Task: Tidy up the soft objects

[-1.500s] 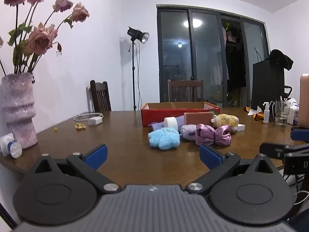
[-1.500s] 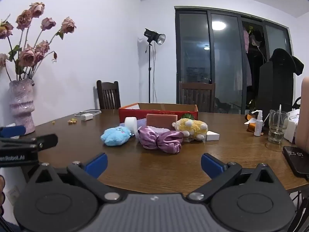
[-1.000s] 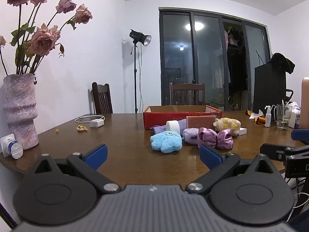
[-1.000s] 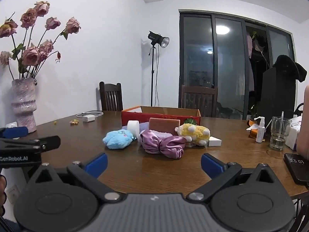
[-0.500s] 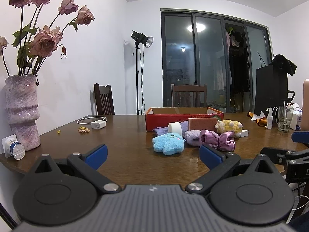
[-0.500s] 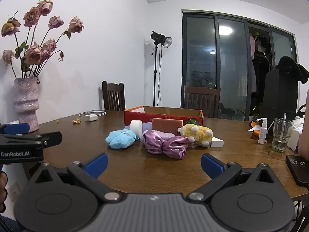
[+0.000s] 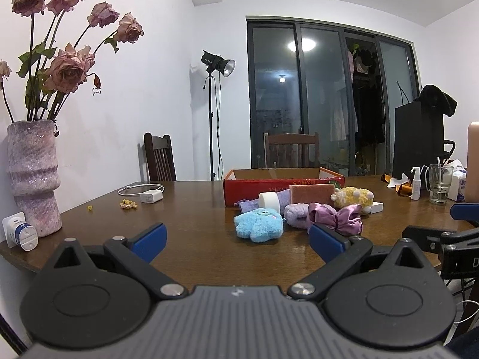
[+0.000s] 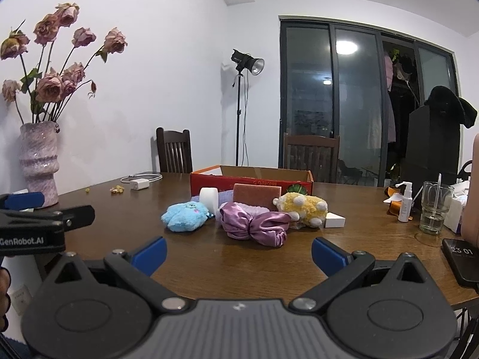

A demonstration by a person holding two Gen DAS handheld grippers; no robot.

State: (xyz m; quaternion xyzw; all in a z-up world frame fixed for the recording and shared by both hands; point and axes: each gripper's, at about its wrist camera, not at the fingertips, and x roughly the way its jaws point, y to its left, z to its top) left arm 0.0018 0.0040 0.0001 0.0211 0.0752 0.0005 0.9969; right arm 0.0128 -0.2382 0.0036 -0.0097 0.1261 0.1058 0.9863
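Soft things lie in a cluster mid-table: a blue plush (image 7: 259, 224) (image 8: 185, 216), a purple satin bow scrunchie (image 7: 335, 218) (image 8: 254, 223), a yellow plush (image 7: 354, 199) (image 8: 302, 208), a lilac fuzzy piece (image 7: 296, 215), a white foam roll (image 7: 269, 202) (image 8: 209, 199) and a pink sponge block (image 7: 311, 194) (image 8: 257, 193). Behind them stands an open red cardboard box (image 7: 254, 190) (image 8: 209, 179). My left gripper (image 7: 236, 239) is open and empty, short of the cluster. My right gripper (image 8: 238, 252) is open and empty, also short of it.
A pink vase of dried roses (image 7: 31, 176) (image 8: 39, 164) stands at the table's left edge. A charger with cable (image 7: 151, 196) lies at the back left. A glass (image 8: 434, 209), spray bottle (image 8: 404, 202) and phone (image 8: 462, 261) sit at the right. Chairs stand behind the table.
Both grippers have tilted up and drifted slightly, so the cluster sits a little lower in both views. Nothing on the table has moved. Both stay open.
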